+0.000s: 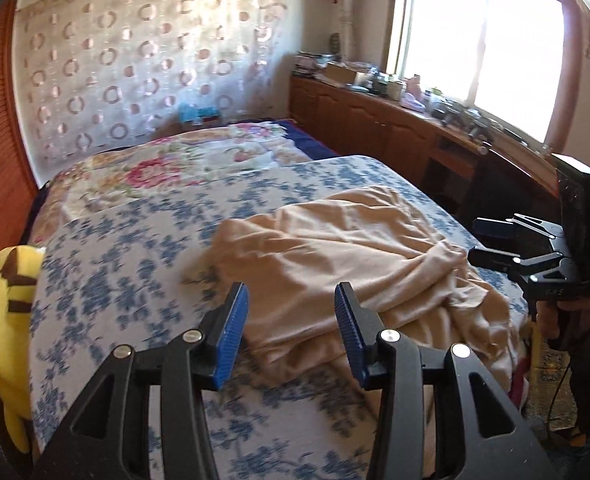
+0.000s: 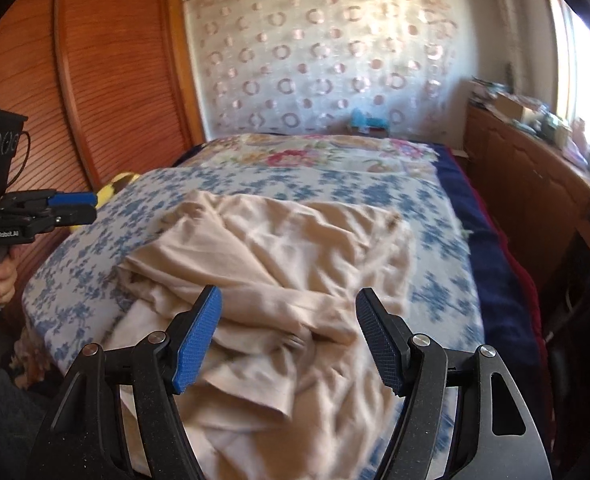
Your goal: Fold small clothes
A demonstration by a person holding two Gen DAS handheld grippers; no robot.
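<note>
— What's on the bed (image 1: 135,240)?
— A crumpled beige garment (image 1: 355,248) on the blue-flowered sheet, wooden cabinets (image 1: 375,120) under the window (image 1: 475,40).
— And the grippers?
— Left gripper (image 1: 291,320) and right gripper (image 2: 289,328) both spread wide, holding nothing, above the garment's near edge.

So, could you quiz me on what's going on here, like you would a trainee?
1. True or false: the beige garment lies neatly folded on the bed.
2. Is the left gripper or the right gripper holding any cloth?
3. What yellow thing sits at the bed's left edge?

Key: 1. False, it is crumpled. 2. Neither; both are open. 3. A plush toy.
</note>
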